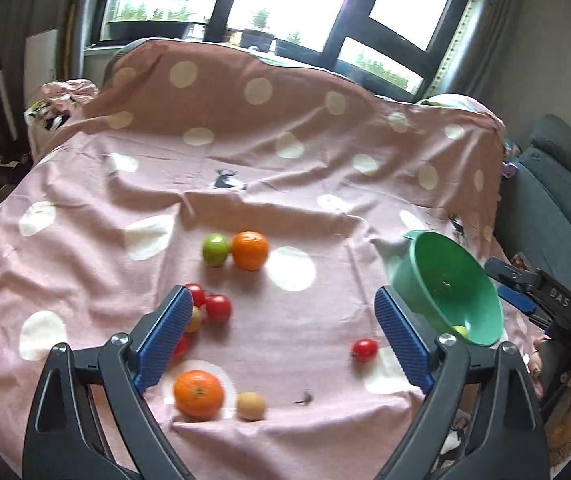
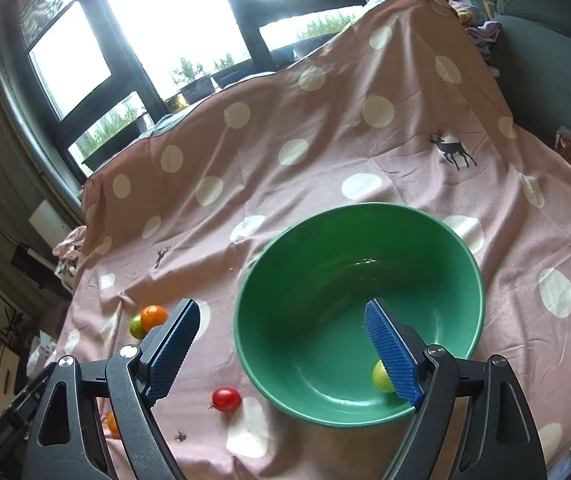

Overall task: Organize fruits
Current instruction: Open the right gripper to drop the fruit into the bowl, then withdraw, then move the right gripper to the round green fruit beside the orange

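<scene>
On pink spotted sheet point(image 1: 85, 184), fruit scattered left of green bowl point(image 2: 269, 280). Left gripper point(image 1: 281, 340) jaws apart, empty, above near orange point(image 1: 198, 394) and red tomato point(image 1: 364, 350). Right gripper point(image 2: 281, 350) jaws apart, empty, over bowl holding one small yellow-green fruit point(image 2: 381, 376). Risks: round fruit likely rolls on wrinkled cloth; rim bump could tip bowl. Writing: "DAS" on right gripper body.

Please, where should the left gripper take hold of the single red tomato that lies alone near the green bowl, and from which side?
Grip the lone red tomato across its round middle, coming from above with the left gripper open. It lies apart from the other fruit, and the green bowl stands close on its right.
</scene>
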Demonstrator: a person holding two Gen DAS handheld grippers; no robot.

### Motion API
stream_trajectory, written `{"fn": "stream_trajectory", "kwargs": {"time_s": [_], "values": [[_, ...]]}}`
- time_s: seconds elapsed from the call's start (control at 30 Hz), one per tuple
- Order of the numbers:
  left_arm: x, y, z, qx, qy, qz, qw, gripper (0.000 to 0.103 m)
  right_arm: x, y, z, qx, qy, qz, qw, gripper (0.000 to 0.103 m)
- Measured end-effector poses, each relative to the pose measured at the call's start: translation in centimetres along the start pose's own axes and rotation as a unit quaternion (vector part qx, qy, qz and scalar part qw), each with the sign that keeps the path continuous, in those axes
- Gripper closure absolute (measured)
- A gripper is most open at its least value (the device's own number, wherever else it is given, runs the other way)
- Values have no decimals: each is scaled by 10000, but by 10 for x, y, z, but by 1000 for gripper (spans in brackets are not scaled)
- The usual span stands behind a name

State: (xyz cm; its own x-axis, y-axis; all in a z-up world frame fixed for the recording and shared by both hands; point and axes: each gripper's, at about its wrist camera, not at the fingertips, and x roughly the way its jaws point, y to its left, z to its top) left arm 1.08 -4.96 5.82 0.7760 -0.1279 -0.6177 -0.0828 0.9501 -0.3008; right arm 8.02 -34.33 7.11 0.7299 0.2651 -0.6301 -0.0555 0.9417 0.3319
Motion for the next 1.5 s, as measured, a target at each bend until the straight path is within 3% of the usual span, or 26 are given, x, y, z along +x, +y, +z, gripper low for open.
{"fn": "stream_trajectory", "kwargs": {"time_s": [0.27,0.37,0.5,0.63,0.77,0.93,1.03,1.27,1.5], "values": [[8,77,-9,-660,16,471,9967,12,21,47,-18,-403,189,202,9988,18],[11,95,-10,-956,67,347,9948,12,38,72,-25,-568,509,404,9963,18],[14,109,-11,-1183,141,486,9917,13,69,116,-26,-962,974,521,9892,18],[10,119,-9,-1330,60,714,9885,17,106,161,-27,-1167,1618,667,9776,41],[7,126,-9,-1433,35,675,9874,24,144,203,-32,-1158,2120,959,9656,52],[6,131,-8,-1585,66,521,9860,25,179,237,-38,-1588,2248,348,9607,62],[3,135,-7,-1699,20,436,9845,25,191,247,-38,-1724,2274,208,9582,68],[4,134,-5,-1716,75,345,9845,25,209,253,-45,-1921,2383,-149,9519,69],[7,131,-6,-1644,143,358,9856,25,217,265,-50,-2377,2227,-559,9438,69]]}}
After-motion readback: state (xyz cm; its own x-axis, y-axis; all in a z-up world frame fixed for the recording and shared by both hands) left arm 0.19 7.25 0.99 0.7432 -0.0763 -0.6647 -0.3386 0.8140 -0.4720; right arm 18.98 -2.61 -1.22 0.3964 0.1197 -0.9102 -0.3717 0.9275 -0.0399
